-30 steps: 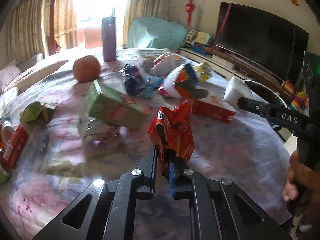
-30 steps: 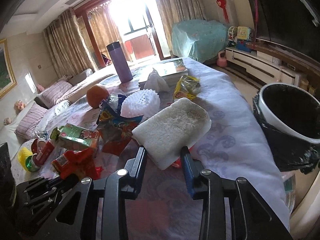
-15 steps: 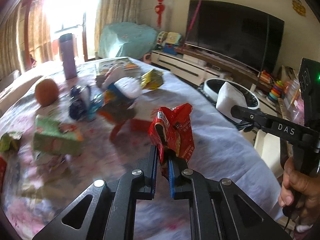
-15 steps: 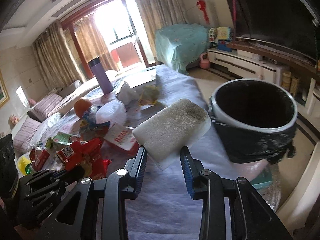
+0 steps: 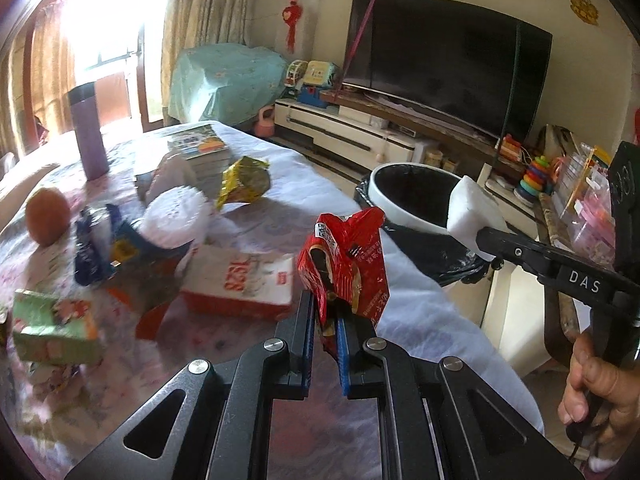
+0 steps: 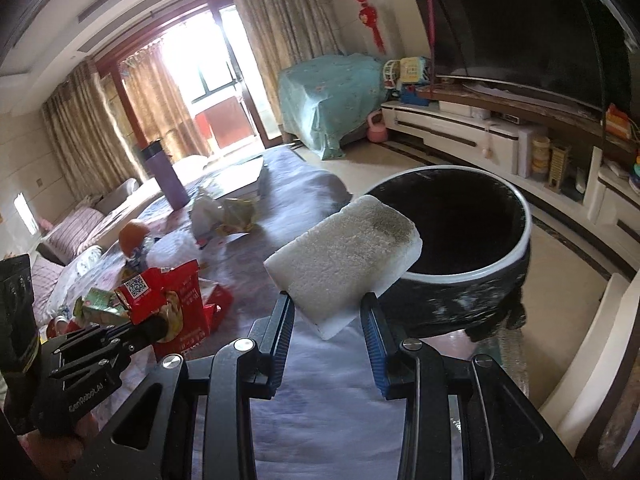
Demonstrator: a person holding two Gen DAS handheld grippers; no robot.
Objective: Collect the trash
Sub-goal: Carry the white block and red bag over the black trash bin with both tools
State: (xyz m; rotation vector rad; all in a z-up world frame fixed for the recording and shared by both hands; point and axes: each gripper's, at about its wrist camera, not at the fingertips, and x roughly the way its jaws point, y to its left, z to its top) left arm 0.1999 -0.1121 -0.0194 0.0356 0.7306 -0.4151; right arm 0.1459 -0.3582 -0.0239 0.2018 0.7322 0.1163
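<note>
My left gripper (image 5: pixel 327 308) is shut on a crumpled red snack wrapper (image 5: pixel 346 258), held above the table's right side. The same wrapper (image 6: pixel 164 292) shows at the left of the right wrist view, in the left gripper (image 6: pixel 154 326). My right gripper (image 6: pixel 327 312) is shut on a white foam block (image 6: pixel 344 258), which hangs just at the near rim of the black-lined trash bin (image 6: pixel 472 232). In the left wrist view the foam block (image 5: pixel 472 212) sits over the bin (image 5: pixel 404 184), gripped by the right gripper (image 5: pixel 486 244), with a hand (image 5: pixel 600 392) on its handle.
On the floral tablecloth (image 5: pixel 260 224) lie a red and white box (image 5: pixel 240 284), a green carton (image 5: pixel 52 328), a yellow wrapper (image 5: pixel 244 180), a white foam net (image 5: pixel 178 216), an orange (image 5: pixel 47 210), books (image 5: pixel 198 148) and a purple flask (image 5: pixel 89 130). A TV unit (image 6: pixel 500 132) stands behind the bin.
Both grippers have swung right across the table toward the bin, each keeping its load. The bin has grown larger and nearer in both views; the foam block now reaches its rim.
</note>
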